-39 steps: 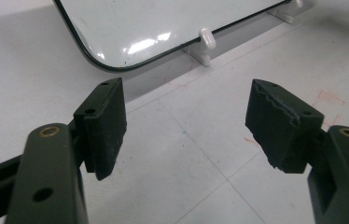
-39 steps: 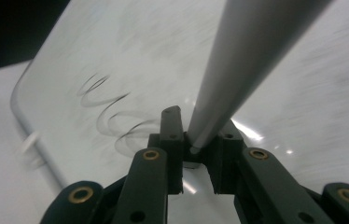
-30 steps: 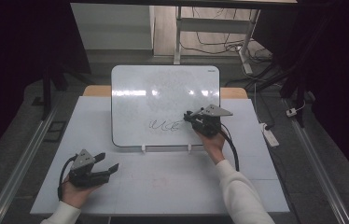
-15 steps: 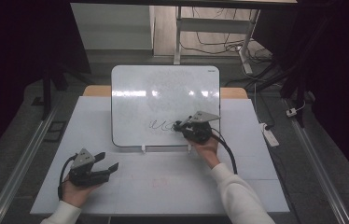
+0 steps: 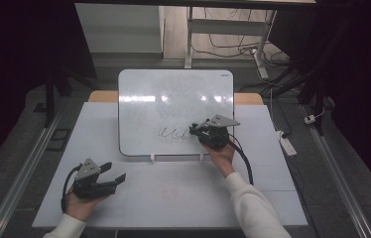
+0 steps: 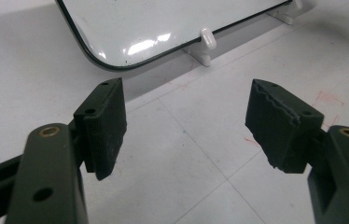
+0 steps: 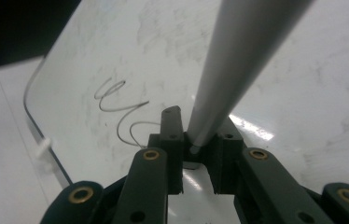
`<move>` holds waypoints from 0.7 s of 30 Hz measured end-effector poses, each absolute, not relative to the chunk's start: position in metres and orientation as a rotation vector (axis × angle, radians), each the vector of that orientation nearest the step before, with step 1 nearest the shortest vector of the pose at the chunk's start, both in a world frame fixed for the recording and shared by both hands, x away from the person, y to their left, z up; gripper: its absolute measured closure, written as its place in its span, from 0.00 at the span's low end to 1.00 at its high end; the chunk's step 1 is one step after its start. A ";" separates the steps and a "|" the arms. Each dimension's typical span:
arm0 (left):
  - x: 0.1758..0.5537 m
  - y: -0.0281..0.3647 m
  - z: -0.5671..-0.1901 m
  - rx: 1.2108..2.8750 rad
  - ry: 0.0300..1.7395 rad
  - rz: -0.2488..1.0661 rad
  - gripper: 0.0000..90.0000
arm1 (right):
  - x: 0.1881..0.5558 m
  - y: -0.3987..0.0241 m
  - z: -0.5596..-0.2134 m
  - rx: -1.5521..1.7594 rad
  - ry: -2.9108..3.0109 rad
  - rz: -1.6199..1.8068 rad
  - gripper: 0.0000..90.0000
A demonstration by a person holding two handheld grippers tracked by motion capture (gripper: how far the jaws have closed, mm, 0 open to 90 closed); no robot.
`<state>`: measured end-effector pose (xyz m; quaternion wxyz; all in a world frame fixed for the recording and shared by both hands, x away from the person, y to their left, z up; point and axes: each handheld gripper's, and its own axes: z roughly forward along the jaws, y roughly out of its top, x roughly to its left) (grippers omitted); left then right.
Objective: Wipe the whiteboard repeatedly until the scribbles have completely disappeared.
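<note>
Low on the whiteboard (image 5: 173, 94), just right of the dark scribble (image 5: 171, 133): right gripper (image 5: 197, 132) clenched on a grey pen (image 7: 238, 60). Pinches the shaft between both pads, with the barrel slanting up and back towards the camera in the right gripper view. Cannot tell whether the tip meets the surface, since the jaws hide it. Judged as line-drawing in hand, beside the loops (image 7: 121, 109) already there.

To do it well:
- Press lightly. Board leans back on two small white feet (image 5: 152, 158) and would probably rock or slide under a hard push.
- Keep the squeeze firm and even, so the round shaft does not twist or creep between the pads.
- Hold the barrel at one steady slant and lead the stroke slowly with the whole hand, not with a flick of the wrist.
- Stay inside the dark rim, near the bottom edge but not over it.

Near the front left of the worktop (image 5: 173, 193), well apart from the board: left gripper (image 5: 116, 173), released, jaws standing wide with nothing between them (image 6: 186, 126). Free to steady the lower left corner if the board starts to shift.
</note>
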<state>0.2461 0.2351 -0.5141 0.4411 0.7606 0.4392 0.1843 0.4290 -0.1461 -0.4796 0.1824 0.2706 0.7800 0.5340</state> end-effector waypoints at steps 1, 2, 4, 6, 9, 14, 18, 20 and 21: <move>0.247 0.235 -0.514 1.888 1.092 0.457 0.33 | 0.426 -0.141 -0.483 0.732 2.238 1.504 0.86; 0.247 0.235 -0.514 1.889 1.092 0.456 0.33 | 0.422 -0.132 -0.487 0.674 2.289 1.485 0.86; 0.247 0.235 -0.514 1.890 1.092 0.456 0.33 | 0.418 -0.119 -0.489 0.595 2.325 1.443 0.86; 0.246 0.236 -0.514 1.889 1.091 0.461 0.33 | 0.426 -0.122 -0.485 0.631 2.280 1.487 0.86; 0.245 0.237 -0.514 1.887 1.094 0.463 0.33 | 0.436 -0.136 -0.475 0.719 2.165 1.518 0.86; 0.248 0.236 -0.515 1.894 1.096 0.458 0.33 | 0.423 -0.117 -0.489 0.596 2.338 1.475 0.86; 0.245 0.235 -0.515 1.892 1.090 0.463 0.33 | 0.433 -0.126 -0.480 0.690 2.221 1.518 0.86; 0.245 0.236 -0.515 1.889 1.093 0.462 0.33 | 0.435 -0.131 -0.476 0.724 2.172 1.525 0.86; 0.246 0.237 -0.515 1.887 1.099 0.462 0.33 | 0.433 -0.129 -0.477 0.709 2.176 1.514 0.86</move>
